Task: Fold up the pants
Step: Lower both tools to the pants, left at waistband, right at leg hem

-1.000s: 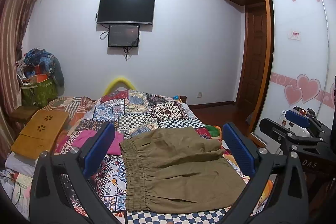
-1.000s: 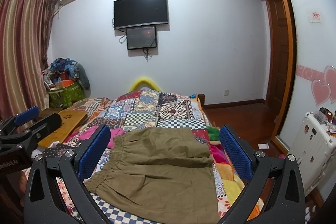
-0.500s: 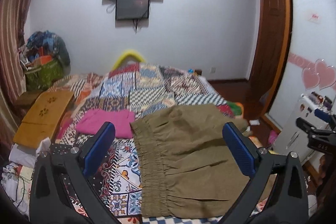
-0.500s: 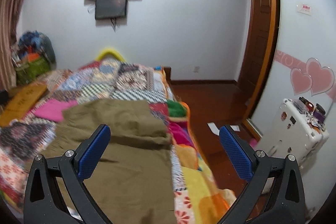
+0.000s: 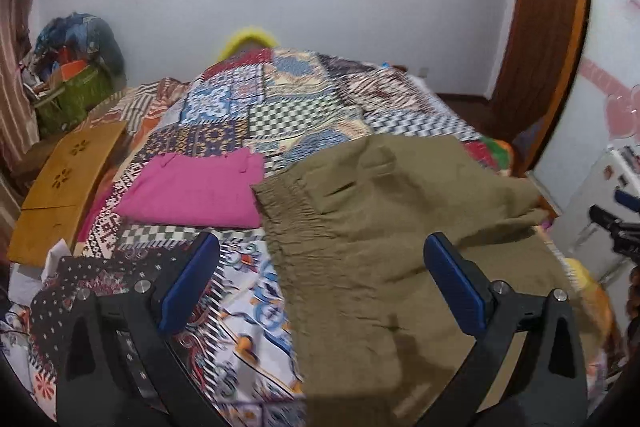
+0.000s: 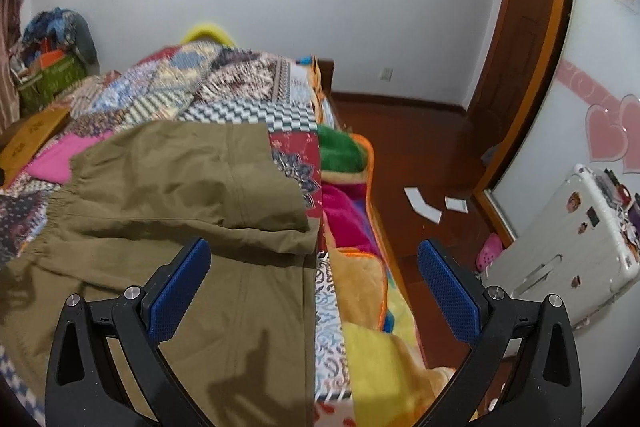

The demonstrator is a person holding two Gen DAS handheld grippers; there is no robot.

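The olive pants [image 5: 392, 227] lie on the patchwork bed [image 5: 256, 115], near its right edge, already doubled so one layer overlaps the other. Their elastic waistband runs along the side toward the bed's middle, and the long axis crosses from there to the right edge, where the hems end. The left tool [image 5: 320, 283] hangs wide apart and empty over the waistband side; the right tool [image 6: 312, 291] hangs just as wide and empty over the hem end by the right edge. Each is nearer its own end, so the next fold likely needs both. A pink garment [image 5: 196, 187] lies just beside the waistband. The near part of the pants is cut off below both views, and motion blur hides whether either tool touches cloth
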